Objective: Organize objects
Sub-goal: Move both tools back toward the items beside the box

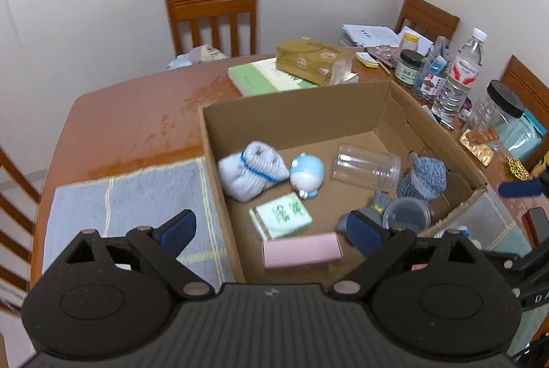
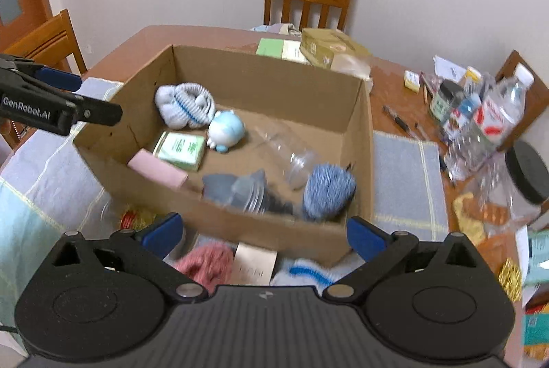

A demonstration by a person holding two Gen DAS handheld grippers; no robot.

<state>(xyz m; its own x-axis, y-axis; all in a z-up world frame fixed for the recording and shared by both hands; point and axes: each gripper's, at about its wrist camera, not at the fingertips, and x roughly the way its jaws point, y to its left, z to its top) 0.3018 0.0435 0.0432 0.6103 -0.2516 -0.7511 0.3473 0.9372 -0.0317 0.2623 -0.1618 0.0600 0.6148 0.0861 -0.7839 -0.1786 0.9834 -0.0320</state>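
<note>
Left gripper [image 1: 271,230] hovering over cardboard box [image 1: 219,162], jaws gaping apart, empty. Right gripper [image 2: 264,230] likewise spread, hanging above pink knit ball [image 2: 206,260]: looking soft, light, squashy; judging mid-body pinch safest.

In the box [image 1: 302,114], by its left wall: socks [image 1: 252,170], w/ toy [image 1: 307,174] to their right; jar [image 1: 367,165] laid right of toy.

From my right camera the bottles [image 2: 487,121] are blurred, labels unreadable. The box wall [image 2: 240,224] hides part of the pink yarn [image 2: 206,261] and the sock [image 2: 305,272] behind my tongs.
</note>
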